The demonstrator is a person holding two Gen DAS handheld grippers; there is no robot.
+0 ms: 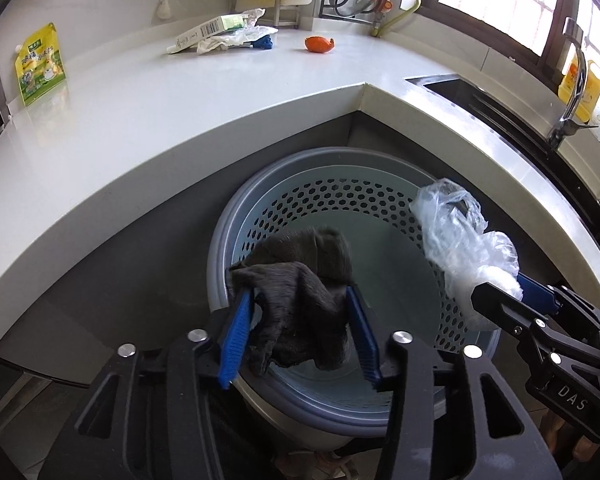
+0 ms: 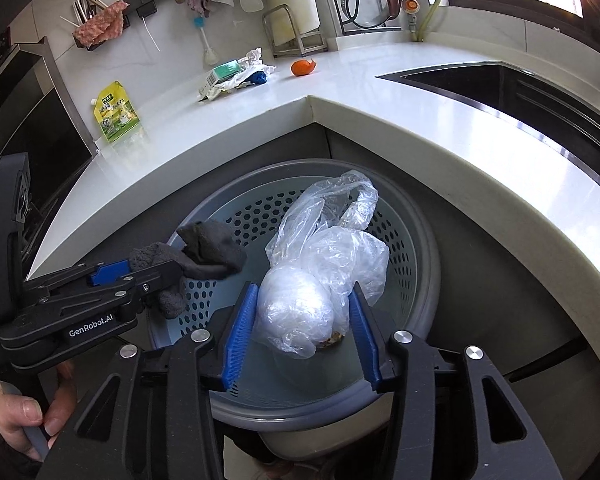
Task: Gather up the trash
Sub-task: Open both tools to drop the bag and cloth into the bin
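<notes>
Behind bin [image 1: 332, 408], counter [image 1: 140, 128] (orange peel [image 1: 319, 44], carton [image 1: 208, 32])

One bin [image 1: 220, 264] — two tongs, one cloth [image 1: 300, 292].

bin [image 1: 236, 216] bottom hidden by cloth [image 1: 300, 304], pouch [image 1: 40, 65] print unreadable

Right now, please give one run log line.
left hand-held gripper: open, grey cloth between | right hand-held gripper: open, plastic bag between | both over bin
</notes>
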